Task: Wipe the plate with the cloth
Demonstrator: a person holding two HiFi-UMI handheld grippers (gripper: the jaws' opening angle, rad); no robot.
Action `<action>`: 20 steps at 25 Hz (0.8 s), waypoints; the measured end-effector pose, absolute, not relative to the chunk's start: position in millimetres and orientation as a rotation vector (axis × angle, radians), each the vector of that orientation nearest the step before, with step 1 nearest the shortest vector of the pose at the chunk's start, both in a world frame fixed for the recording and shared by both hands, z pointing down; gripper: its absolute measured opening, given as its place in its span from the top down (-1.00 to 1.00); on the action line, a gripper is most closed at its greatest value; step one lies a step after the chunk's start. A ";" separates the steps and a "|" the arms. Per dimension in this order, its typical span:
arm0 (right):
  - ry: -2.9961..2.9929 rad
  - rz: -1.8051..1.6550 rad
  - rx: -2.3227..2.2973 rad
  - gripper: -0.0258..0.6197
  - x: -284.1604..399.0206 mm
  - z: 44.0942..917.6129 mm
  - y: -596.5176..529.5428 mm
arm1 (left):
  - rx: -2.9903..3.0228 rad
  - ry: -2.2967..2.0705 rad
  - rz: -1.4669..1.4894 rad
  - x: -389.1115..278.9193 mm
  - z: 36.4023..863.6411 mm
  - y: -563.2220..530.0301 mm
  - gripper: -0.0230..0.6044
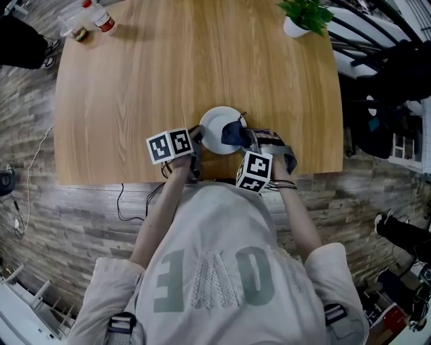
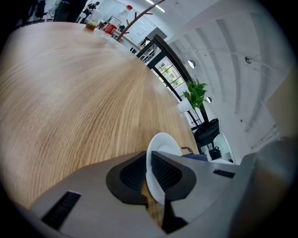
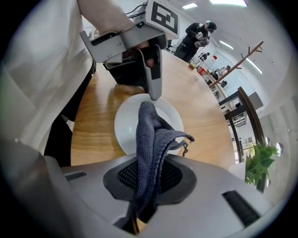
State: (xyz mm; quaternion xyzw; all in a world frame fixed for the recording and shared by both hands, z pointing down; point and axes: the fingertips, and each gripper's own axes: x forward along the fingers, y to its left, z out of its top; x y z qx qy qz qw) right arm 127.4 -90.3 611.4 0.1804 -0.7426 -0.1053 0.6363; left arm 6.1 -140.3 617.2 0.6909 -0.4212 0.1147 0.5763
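A small white plate sits near the front edge of the wooden table. My left gripper is shut on the plate's left rim; in the left gripper view the plate stands edge-on between the black pads. My right gripper is shut on a dark blue-grey cloth, which lies over the plate's right side. In the right gripper view the cloth hangs from the jaws down onto the plate, and the left gripper clamps the far rim.
A potted green plant stands at the table's far right corner. A bottle with a red label and a cup sit at the far left corner. Cables hang below the table's near edge.
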 end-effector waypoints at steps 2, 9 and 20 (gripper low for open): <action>-1.710 -0.216 0.395 0.74 124.8 610.1 -76.5 | 1.622 -0.993 0.271 6.5 617.0 -140.6 0.80; -1.751 -0.177 0.346 0.74 115.8 609.8 -47.5 | 1.624 -1.001 0.272 5.5 617.2 -141.5 0.80; -1.743 -0.263 0.498 0.74 111.9 593.5 -150.4 | 1.622 -0.976 0.271 9.0 617.5 -139.6 0.80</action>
